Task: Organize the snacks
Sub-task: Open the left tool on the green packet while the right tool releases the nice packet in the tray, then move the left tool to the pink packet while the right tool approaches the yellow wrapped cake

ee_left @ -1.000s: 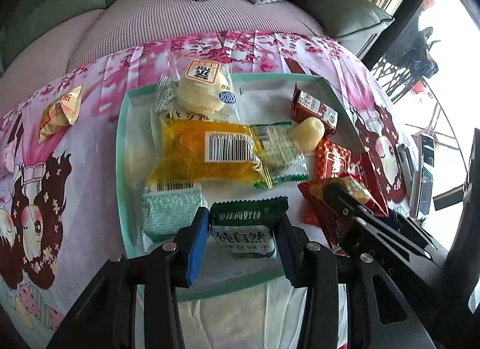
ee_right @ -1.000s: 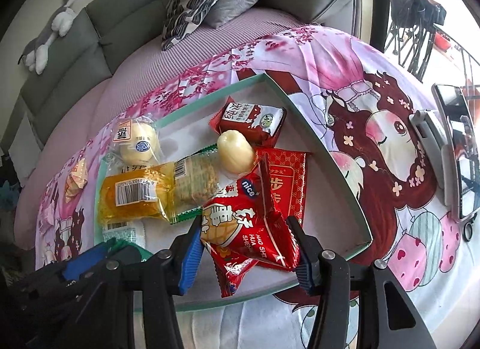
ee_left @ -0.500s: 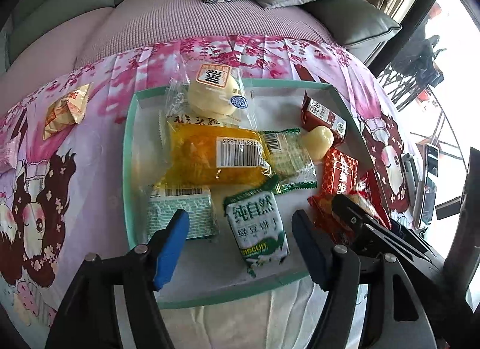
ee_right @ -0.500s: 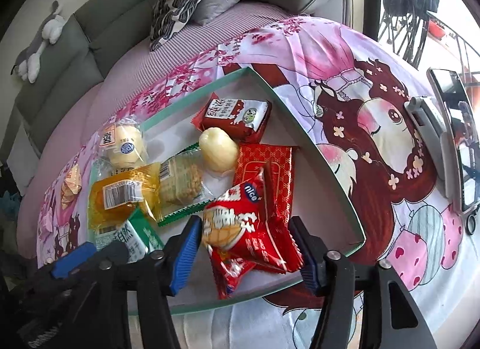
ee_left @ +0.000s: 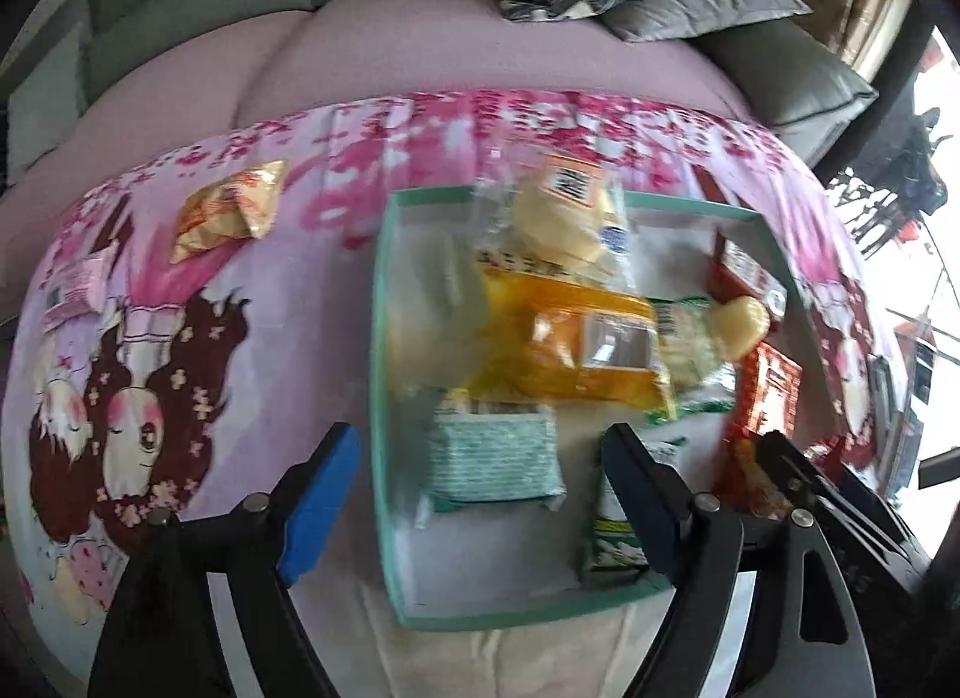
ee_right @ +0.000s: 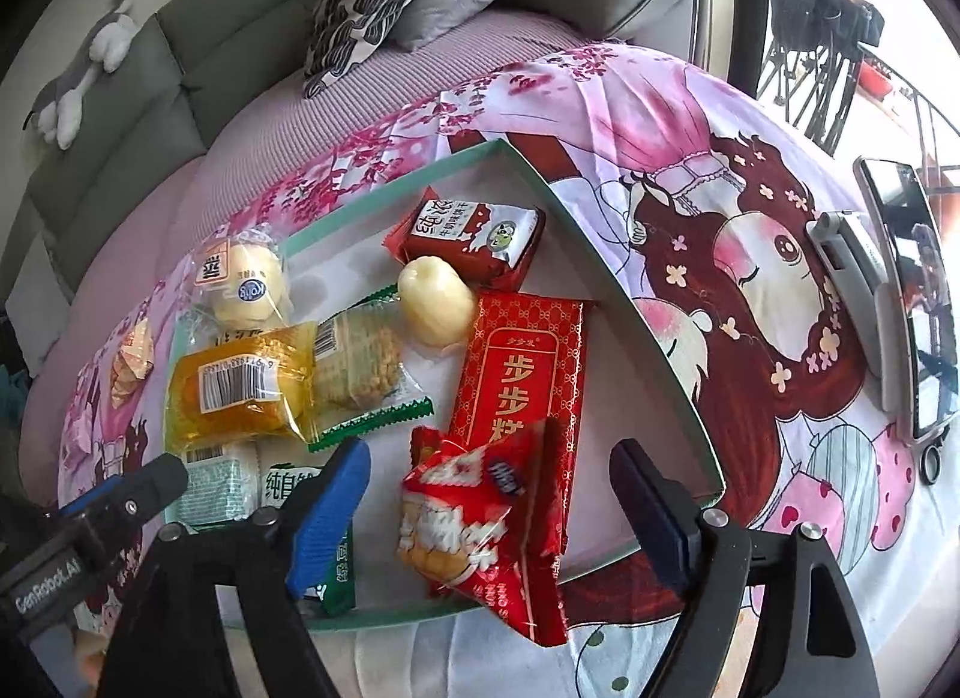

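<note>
A shallow teal-rimmed tray (ee_left: 381,398) on a pink cartoon cloth holds several snack packets. My left gripper (ee_left: 480,494) hovers over its front left part, jaws opening. A pale green packet (ee_left: 492,464) lies flat between them, untouched. The green biscuit packet (ee_left: 618,518) lies by the right finger. My right gripper (ee_right: 492,512) hangs over the tray's front rim (ee_right: 600,278), jaws also opening. The red snack bag (ee_right: 480,518) lies loose between them, partly over the rim and on a long red packet (ee_right: 522,386).
A yellow packet (ee_right: 240,392), a wrapped bun (ee_right: 246,284), a cracker packet (ee_right: 360,368), a pale jelly (ee_right: 435,302) and a red-brown packet (ee_right: 468,236) fill the tray. A gold snack (ee_left: 228,206) and a pink packet (ee_left: 78,284) lie on the cloth to its left. A phone on a stand (ee_right: 906,302) is at right.
Both grippers have opened. The left one let go of the green biscuit packet and shifted left. The right one released the red snack bag, which now rests on the tray's front.
</note>
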`<state>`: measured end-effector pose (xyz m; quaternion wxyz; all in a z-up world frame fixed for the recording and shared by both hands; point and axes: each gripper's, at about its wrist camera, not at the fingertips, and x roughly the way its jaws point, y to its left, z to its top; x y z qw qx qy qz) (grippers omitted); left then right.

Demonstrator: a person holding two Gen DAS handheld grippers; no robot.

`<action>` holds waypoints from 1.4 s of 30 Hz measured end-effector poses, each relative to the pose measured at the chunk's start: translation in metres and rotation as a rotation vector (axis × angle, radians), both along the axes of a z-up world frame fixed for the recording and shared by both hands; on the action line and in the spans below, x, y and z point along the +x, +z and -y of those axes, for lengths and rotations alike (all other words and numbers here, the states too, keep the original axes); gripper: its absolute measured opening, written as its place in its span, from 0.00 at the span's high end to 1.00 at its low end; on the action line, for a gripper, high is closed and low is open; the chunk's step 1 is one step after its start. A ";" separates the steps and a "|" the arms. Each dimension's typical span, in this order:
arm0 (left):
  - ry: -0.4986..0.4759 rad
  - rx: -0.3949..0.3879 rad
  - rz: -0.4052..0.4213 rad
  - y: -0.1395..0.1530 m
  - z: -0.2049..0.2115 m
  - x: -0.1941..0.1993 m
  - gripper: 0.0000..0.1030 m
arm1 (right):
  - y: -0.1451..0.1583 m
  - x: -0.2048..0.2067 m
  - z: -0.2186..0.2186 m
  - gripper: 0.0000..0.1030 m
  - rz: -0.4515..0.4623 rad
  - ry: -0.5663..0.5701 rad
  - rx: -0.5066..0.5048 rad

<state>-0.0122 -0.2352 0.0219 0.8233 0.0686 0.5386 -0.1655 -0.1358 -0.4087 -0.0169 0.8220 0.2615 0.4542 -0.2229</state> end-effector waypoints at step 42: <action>0.315 0.062 0.010 -0.008 -0.169 0.100 0.05 | 0.046 0.070 -0.093 0.00 0.077 0.138 -0.189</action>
